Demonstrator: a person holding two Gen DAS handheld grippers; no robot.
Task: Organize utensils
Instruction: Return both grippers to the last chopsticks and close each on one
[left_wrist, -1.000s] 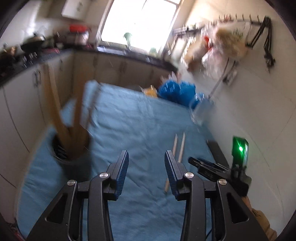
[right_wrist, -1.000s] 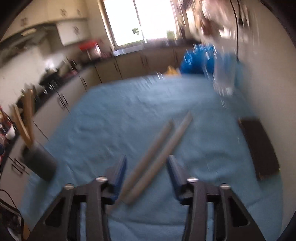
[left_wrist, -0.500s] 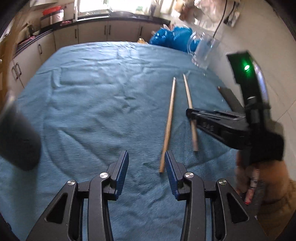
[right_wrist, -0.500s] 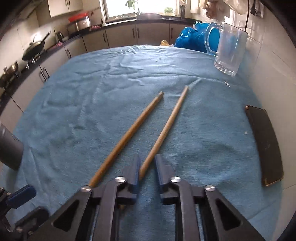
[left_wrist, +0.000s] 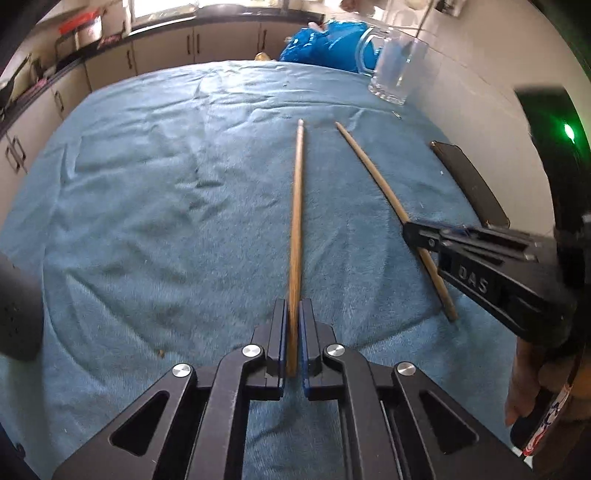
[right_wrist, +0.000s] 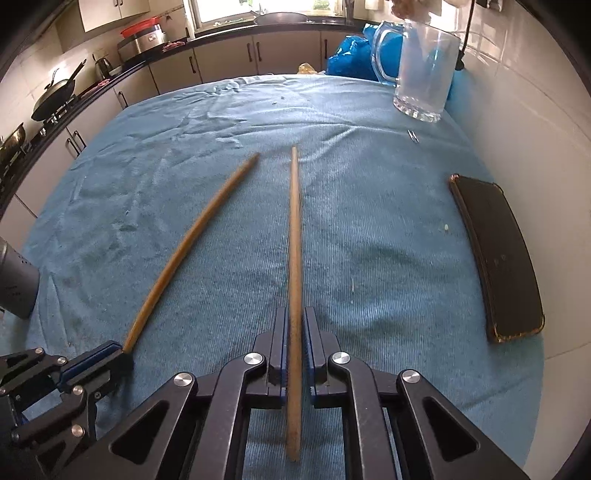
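Both hand-held grippers, left (left_wrist: 292, 332) and right (right_wrist: 294, 339), have closed since earlier, each grasping one chopstick (left_wrist: 297, 206) (right_wrist: 294, 229) near its end: light, stiff, smooth wood, liable to pivot.

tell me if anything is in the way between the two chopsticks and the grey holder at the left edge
Nothing visible. Each gripper, left and right, is shut on a chopstick. Between them and the grey holder lies only bare blue cloth. The glass mug and the dark case sit on the far side.
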